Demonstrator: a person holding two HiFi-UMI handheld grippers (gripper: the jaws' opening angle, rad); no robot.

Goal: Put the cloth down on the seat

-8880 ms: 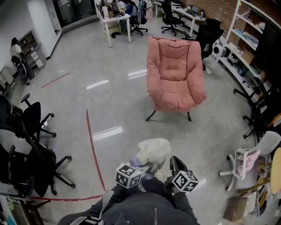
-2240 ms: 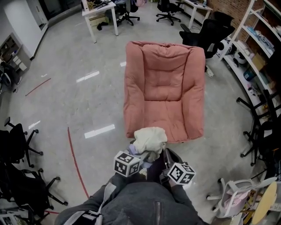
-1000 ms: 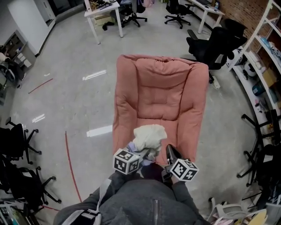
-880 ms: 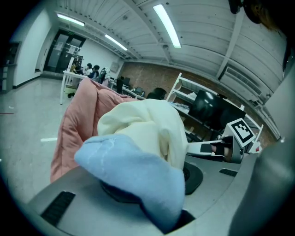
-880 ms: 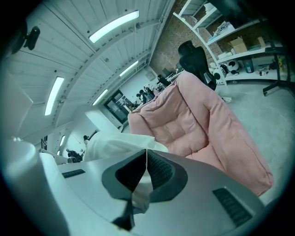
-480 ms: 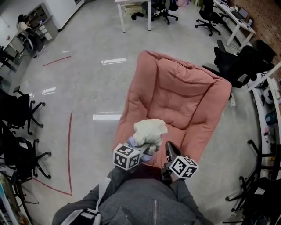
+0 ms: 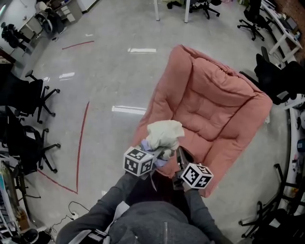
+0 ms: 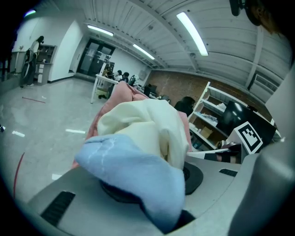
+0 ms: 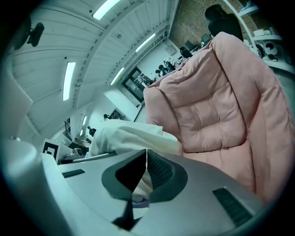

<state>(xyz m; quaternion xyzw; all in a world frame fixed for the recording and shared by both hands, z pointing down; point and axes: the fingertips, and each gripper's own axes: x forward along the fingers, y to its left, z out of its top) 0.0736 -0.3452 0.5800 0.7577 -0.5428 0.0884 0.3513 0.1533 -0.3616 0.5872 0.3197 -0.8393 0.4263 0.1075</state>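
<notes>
A bunched cream and light-blue cloth (image 7: 164, 135) hangs over the front left corner of the pink padded armchair (image 7: 214, 109). My left gripper (image 7: 159, 153) is shut on it; in the left gripper view the cloth (image 8: 143, 124) covers the jaws and hides most of the armchair (image 8: 115, 92). Just right of the bundle, my right gripper (image 7: 178, 153) has its pads closed on a thin fold of the cloth (image 9: 124, 136). Past the right gripper (image 9: 146, 161), the armchair's seat and back (image 9: 216, 106) fill the right gripper view.
Black office chairs (image 7: 24, 95) stand at the left. A red tape line (image 7: 83, 138) runs along the grey floor. More black chairs (image 7: 281, 71) are behind the armchair at the right. White desk legs (image 7: 171, 7) show at the top. Shelves (image 8: 216, 124) line the brick wall.
The view has swung: the armchair now lies diagonally at the right and closer. Both grippers have carried the cloth up to the seat's front corner, still gripping it.
</notes>
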